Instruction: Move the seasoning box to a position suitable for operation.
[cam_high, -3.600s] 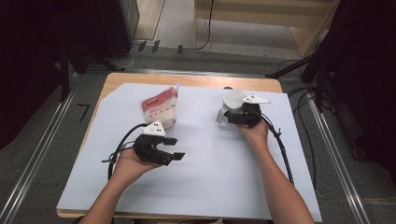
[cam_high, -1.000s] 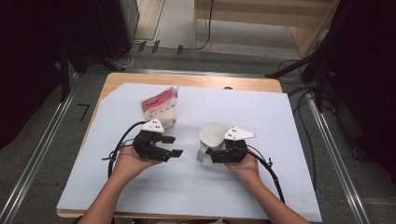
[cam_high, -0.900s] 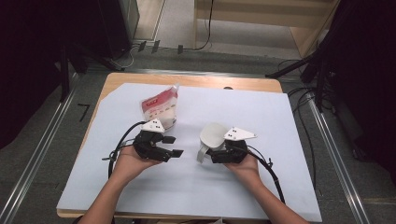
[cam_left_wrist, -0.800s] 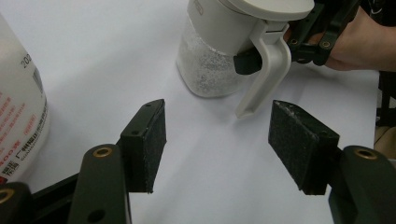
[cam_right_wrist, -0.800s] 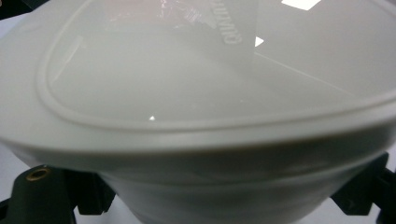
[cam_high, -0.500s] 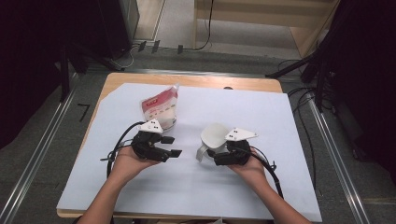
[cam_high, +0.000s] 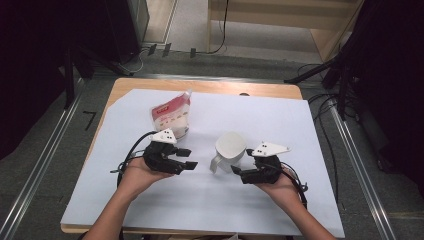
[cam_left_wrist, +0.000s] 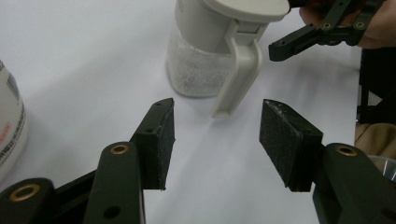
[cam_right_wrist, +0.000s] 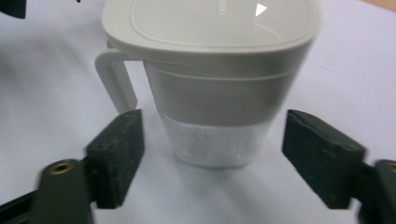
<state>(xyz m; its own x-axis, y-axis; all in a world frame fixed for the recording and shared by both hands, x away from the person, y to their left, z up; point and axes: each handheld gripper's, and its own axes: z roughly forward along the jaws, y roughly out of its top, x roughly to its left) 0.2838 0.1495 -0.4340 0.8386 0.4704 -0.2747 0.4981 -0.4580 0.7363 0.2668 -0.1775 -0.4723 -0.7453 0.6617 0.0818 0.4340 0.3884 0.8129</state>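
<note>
The right gripper's (cam_high: 239, 172) fingers (cam_right_wrist: 116, 154) have let go of the white jug (cam_high: 230, 150) and pulled back to its four o'clock, while the left gripper's (cam_high: 187, 159) fingers (cam_left_wrist: 156, 140), apart but closing, wait at its nine o'clock, so the jug now stands alone mid-worktop (cam_high: 300, 130).

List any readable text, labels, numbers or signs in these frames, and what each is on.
"7": dark mark on the floor left of the table.
Red and white pouch: printed rows on its label, too small to read.
Pouch edge in the left gripper view: red marks, too blurred to read.
Jug lid: white triangle mark and faint embossing at the top edge, not readable.
</note>
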